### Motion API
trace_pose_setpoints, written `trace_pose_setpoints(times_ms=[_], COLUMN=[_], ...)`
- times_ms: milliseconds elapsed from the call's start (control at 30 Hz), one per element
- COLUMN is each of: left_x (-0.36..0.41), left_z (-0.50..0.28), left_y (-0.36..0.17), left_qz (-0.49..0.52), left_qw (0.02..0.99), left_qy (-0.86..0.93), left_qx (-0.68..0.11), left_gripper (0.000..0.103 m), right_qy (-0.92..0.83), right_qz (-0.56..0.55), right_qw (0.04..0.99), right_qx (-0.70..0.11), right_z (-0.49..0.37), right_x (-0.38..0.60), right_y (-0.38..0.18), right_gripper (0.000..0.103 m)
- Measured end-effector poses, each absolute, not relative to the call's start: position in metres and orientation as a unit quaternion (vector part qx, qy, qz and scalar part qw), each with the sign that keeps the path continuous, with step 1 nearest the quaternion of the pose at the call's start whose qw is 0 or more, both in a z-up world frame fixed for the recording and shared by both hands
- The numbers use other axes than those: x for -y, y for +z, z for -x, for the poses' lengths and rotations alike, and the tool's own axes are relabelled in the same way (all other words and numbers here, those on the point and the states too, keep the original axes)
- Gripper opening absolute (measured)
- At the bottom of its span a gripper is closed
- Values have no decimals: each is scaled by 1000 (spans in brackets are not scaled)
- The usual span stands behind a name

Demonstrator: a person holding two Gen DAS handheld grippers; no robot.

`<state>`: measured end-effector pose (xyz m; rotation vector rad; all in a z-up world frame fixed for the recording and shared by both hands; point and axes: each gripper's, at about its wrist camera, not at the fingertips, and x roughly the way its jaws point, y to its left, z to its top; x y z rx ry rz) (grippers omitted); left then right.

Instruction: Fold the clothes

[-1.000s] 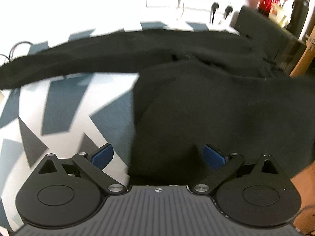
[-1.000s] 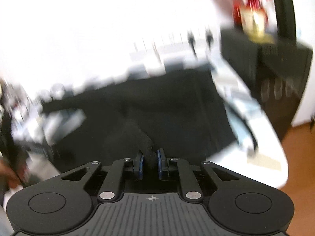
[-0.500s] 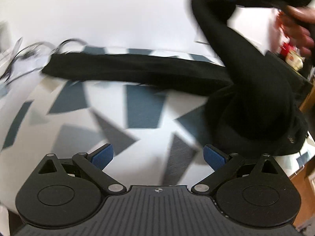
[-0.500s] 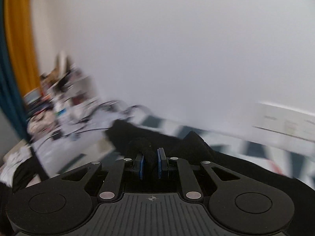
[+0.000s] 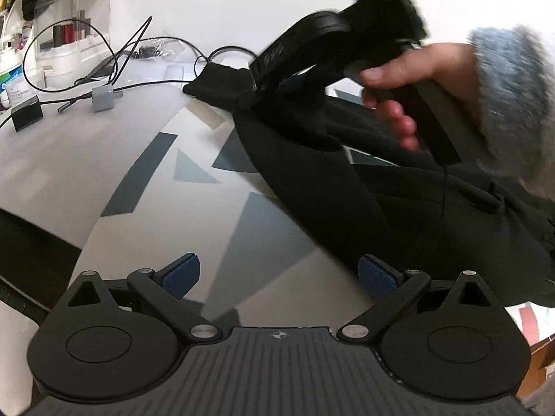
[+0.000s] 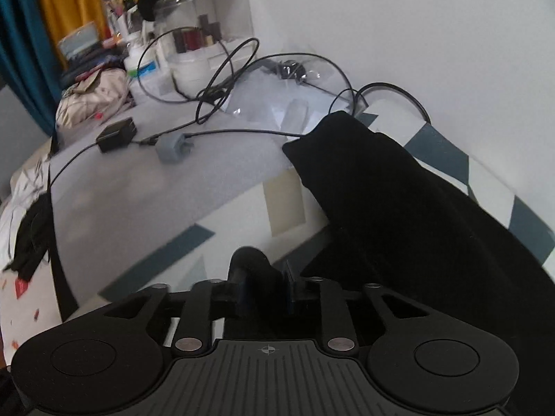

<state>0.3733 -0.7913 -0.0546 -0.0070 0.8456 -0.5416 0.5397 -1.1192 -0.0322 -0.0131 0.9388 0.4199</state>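
A: Where is the black garment (image 5: 399,208) found?

B: It is spread over the patterned tablecloth (image 5: 222,228), white with grey-blue shapes. In the left wrist view its bulk is seen on the right side of the table, and one long sleeve (image 6: 350,159) is stretched toward the far edge, its cuff end lying just beside the black cables (image 6: 222,97).

A: How are the jaws of the left gripper (image 5: 279,277) set?

B: They are held wide apart. Nothing is caught between the blue pads (image 5: 182,275); only tablecloth is seen in the gap, and the garment's edge is close to the right pad.

A: And the right gripper (image 6: 265,286)?

B: Its jaws are opening. A fold of black fabric is still seen between them, bulging up above the fingers, but whether the pads press on it cannot be told. In the left wrist view the same gripper is seen from outside, carried by a hand (image 5: 409,83) with a fuzzy grey-blue sleeve (image 5: 513,104), above the garment.

A: What else is seen on the table?

B: A black adapter (image 6: 116,135), a small grey block (image 6: 171,147) on a cable, and clear cosmetic organisers (image 6: 204,27) at the back.
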Motion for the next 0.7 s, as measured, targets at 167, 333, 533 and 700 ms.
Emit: trace_pose_setpoints(times_ms=[167,333,533,700], left_x=[809,863,902,854], left_z=[-393,-389,-394,-402], left_y=[-58,-57,-81,-79], left_qz=[6,-51,-93,36], left_qw=[855,833,844,858], left_qy=[-301,-361,-294,-195], left_qx=[-423,-417,-439,-474], left_gripper=[100,100,71,67], right_qy=[166,70,-94,-216], right_qz=[-73,-149,-254,-331], right_qw=[898,913,895,861], right_qx=[-402,-372,-354,-322], right_z=[-519,-471,-341,-205], right_x=[1176,1282,1419,1501], right_y=[-3,12,-13,-37], right_gripper=[62,66,66,67])
